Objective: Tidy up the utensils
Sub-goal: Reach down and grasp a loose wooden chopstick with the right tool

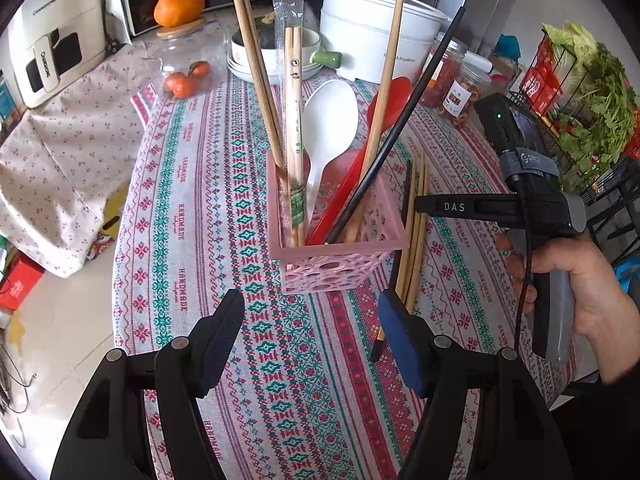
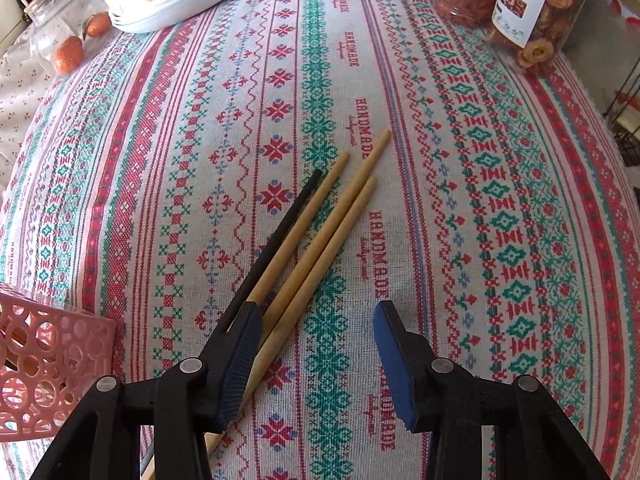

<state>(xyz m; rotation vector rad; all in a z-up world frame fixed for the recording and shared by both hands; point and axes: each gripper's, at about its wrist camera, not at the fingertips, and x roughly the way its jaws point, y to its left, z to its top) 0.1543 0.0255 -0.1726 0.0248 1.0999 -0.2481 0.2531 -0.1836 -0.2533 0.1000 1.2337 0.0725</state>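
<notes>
The tabletop [image 2: 400, 80], spread with a cloth patterned in red and green bands, carries nearly everything; a rice cooker [image 1: 376, 40], stacked dishes and snack jars crowd its far edge, and tiled floor shows past its left edge. Near the middle stands the pink basket [image 1: 340, 256], already bristling with upright chopsticks, a white spoon [image 1: 328, 120] and a red one. Just to the right of the basket, flat on the cloth, lie the loose chopsticks [image 2: 320, 240]: three wooden ones and a black one, bunched side by side, long axes running from the near edge toward the far edge. The right gripper [image 2: 316, 344] is plainly the nearer: it hangs directly over their thicker ends, jaws partly spread, with the left-hand jaw resting over the bundle and the other standing clear to the right, so nothing is pinched yet. To take one, the jaws would likely need shifting leftward across the sticks. The left gripper [image 1: 312, 340] waits before the basket, jaws spread and empty.
</notes>
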